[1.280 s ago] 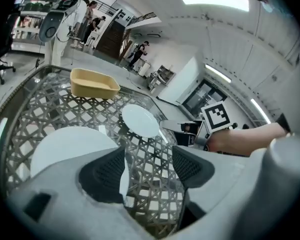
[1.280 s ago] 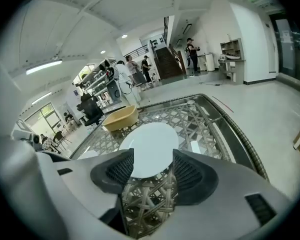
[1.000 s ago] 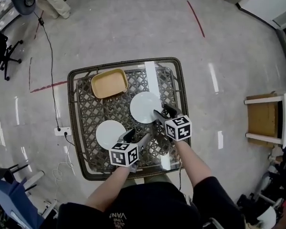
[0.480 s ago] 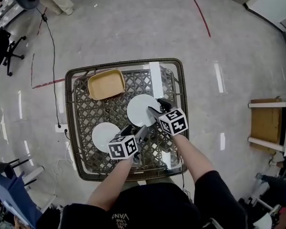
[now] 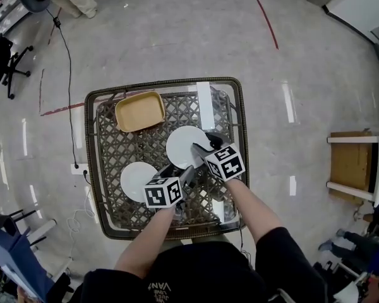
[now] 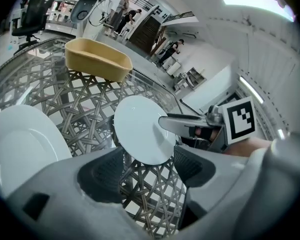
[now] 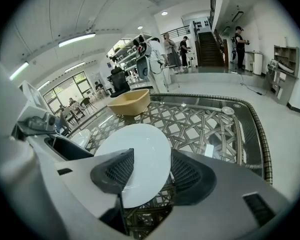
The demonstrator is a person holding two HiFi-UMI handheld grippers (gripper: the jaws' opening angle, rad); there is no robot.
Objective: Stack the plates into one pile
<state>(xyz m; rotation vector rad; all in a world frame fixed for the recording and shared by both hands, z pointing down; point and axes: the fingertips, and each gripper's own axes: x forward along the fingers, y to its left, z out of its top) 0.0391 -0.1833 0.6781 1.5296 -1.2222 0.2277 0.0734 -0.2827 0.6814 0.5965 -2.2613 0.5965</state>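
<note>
Two white plates lie apart on a wicker table as a person holds a pair of claws over them.

The glass-topped table [image 5: 120, 150] stands on a grey floor, with a tan dish [image 5: 139, 111] at its far left corner. The middle plate [image 5: 184, 147] lies flat near the centre of the glass. The near plate [image 5: 138, 180] sits closer to the person and to the left, well apart from the first. The right claw [image 5: 204, 145] points down at the middle plate's right edge, its jaws spread wide with that edge showing between them and neither pad pressing on it. The left claw [image 5: 179, 171] hovers just right of the near plate, its jaws equally wide, with only the table between them and nothing held.
</note>
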